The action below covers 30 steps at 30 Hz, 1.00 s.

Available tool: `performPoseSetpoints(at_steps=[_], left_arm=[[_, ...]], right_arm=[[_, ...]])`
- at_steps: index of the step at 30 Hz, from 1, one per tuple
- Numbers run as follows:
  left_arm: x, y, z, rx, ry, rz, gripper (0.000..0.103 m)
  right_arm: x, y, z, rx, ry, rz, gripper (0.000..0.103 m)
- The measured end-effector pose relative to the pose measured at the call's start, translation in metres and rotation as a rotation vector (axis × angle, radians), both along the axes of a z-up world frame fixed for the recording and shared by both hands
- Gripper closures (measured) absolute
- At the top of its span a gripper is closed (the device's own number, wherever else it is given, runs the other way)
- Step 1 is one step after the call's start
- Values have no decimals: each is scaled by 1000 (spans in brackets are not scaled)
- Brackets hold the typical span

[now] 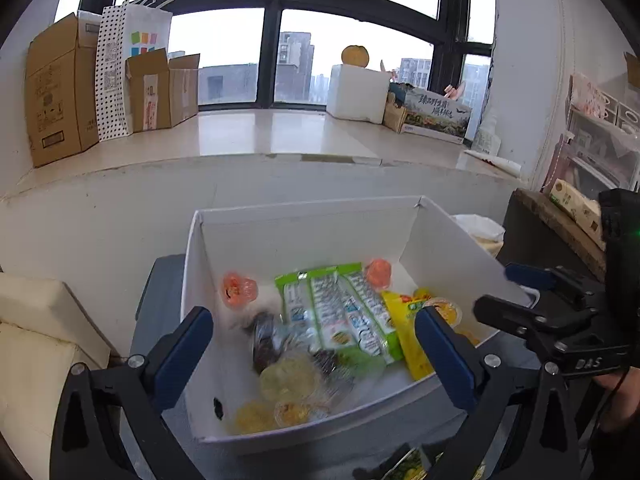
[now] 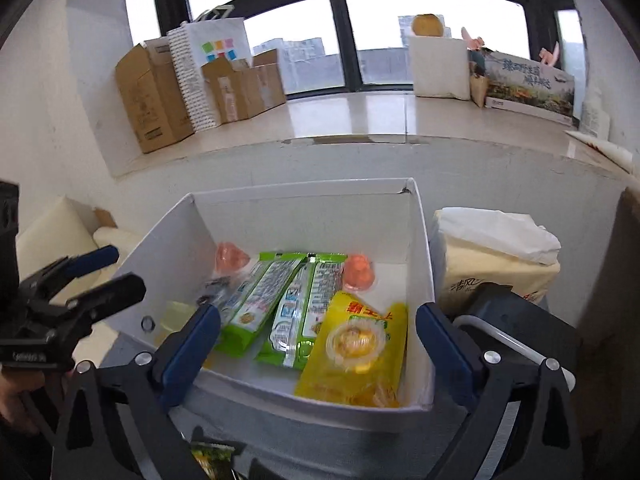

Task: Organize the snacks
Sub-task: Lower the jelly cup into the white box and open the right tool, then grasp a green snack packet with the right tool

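both grippers hang empty over the white box (image 2: 280,216) of snacks, fingers spread wide.

nearest, a green-printed packet (image 2: 212,456) lies below the box's front edge, not yet inside: likely light and crinkly, best pinched on a flat edge seam. the left gripper (image 1: 316,344) and right gripper (image 2: 318,340) hold nothing. in the box, the yellow pouch (image 2: 360,384) looks soft and slippery; the green stick packs (image 2: 280,308) seem light and semi-stiff, fit for a grip across the middle; the orange jelly cups (image 2: 358,274) at the back look squashy, so grip gently by the rim.

Bright window (image 1: 272,40) backlight; fisheye edges warped; snacks (image 1: 320,320) blurred
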<state>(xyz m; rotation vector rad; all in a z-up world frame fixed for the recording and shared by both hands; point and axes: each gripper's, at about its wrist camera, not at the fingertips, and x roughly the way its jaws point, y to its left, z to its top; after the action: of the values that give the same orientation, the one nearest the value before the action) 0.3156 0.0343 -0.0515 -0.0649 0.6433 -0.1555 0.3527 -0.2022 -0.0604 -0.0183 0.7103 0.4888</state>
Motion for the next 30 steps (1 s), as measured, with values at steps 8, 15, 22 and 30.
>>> performPoseSetpoints(at_steps=[8, 15, 22, 30], left_arm=[[-31, 10, 7, -21, -5, -7, 0], [-135, 13, 7, -48, -14, -60, 0], [-212, 13, -32, -91, 30, 13, 0], [-252, 5, -25, -124, 0, -21, 0]], right_arm=[[-49, -3, 11, 7, -27, 39, 0], [-128, -29, 11, 126, -3, 126, 0], [-180, -36, -25, 90, 59, 99, 0], [-202, -28, -37, 63, 30, 9, 0]])
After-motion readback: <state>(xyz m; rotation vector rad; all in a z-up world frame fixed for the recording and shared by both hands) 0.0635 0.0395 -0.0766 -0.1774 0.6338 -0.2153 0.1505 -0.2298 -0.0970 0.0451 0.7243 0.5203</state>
